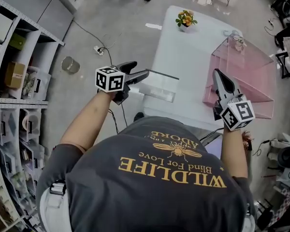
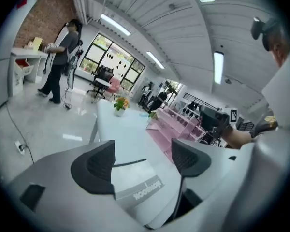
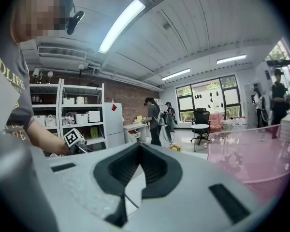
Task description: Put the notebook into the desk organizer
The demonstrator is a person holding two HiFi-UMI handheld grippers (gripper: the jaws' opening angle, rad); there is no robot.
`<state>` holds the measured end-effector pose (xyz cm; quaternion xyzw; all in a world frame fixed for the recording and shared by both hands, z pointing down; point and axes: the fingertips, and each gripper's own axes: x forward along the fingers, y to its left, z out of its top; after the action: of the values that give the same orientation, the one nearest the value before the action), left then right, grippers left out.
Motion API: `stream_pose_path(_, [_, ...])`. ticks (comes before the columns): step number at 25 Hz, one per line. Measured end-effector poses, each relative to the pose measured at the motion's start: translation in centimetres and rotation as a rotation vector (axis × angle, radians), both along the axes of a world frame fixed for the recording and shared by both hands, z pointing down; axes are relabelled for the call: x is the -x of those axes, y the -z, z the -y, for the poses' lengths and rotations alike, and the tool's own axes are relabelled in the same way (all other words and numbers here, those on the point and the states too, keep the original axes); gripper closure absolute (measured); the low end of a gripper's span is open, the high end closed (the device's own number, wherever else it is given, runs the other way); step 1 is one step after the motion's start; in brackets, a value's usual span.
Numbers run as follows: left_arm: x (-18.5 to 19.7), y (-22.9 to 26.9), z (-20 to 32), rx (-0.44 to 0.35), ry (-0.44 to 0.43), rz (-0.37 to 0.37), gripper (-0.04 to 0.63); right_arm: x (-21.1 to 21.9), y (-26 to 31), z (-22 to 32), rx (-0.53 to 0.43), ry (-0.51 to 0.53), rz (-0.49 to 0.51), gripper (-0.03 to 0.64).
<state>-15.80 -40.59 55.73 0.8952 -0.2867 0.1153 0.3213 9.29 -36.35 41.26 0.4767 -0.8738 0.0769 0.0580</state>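
your left tool (image 2: 142,162) holds its jaws spread wide, and the grey notebook (image 2: 140,187) shows in the gap between them, not gripped. it lies flat on the white counter (image 2: 121,129), its printed word upside down to you. further off to the right stands the pink desk organizer (image 2: 176,122), with your right tool (image 2: 215,122) beside it. a pot of flowers (image 2: 119,104) sits at the counter's far end.

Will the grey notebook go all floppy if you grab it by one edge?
Probably a bit: the notebook looks thin, so a one-edge grip may let it sag. It lies flat on the white table, so it shouldn't roll. Its cover looks smooth, so it might slip.
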Motion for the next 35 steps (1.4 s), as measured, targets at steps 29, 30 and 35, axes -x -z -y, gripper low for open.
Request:
stream_pose_path(29, [-2.6, -15.0, -0.3, 0.531, -0.073, 0.042, 0.586, -0.9, -3.7, 3.2, 0.033, -0.032, -0.022, 0.615])
stream_pose_path(30, [-2.8, -14.0, -0.2, 0.526, -0.070, 0.016, 0.586, -1.1, -3.4, 3.2, 0.026, -0.035, -0.020, 0.617])
stream_pose_path(35, [-3.8, -7.7, 0.8, 0.471, -0.066, -0.093, 0.588, -2.0, -1.4, 3.3, -0.009, -0.052, -0.017, 0.615])
